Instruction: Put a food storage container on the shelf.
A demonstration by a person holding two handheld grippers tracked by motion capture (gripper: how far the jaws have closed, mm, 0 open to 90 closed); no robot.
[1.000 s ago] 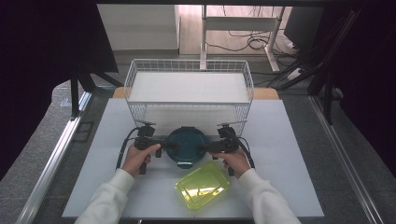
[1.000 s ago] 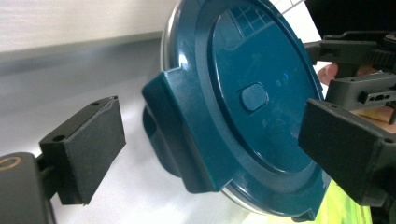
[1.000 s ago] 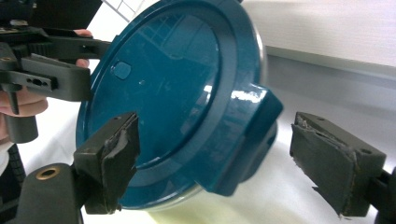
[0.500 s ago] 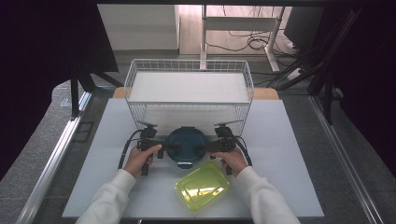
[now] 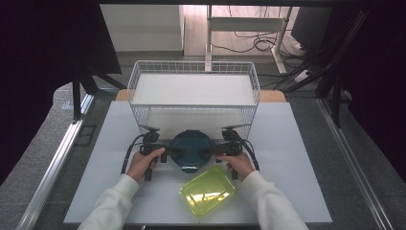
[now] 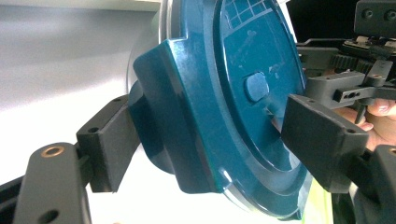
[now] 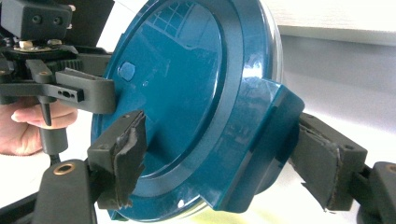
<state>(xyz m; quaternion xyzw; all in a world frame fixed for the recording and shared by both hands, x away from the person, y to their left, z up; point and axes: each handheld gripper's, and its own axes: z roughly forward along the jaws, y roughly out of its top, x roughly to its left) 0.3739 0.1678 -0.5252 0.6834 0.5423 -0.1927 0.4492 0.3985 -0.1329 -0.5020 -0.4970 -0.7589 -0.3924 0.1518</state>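
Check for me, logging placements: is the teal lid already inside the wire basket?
No. The lid sits in front of the basket, between both claws above the white table.

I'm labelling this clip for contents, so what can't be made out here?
- What is inside the teal container: its lid covers it in the high view and both gripper views.
- The raised lettering on the lid: too small and glare-washed in the left gripper view.
- The container's lower edge: cut off by the frame in the left gripper view.
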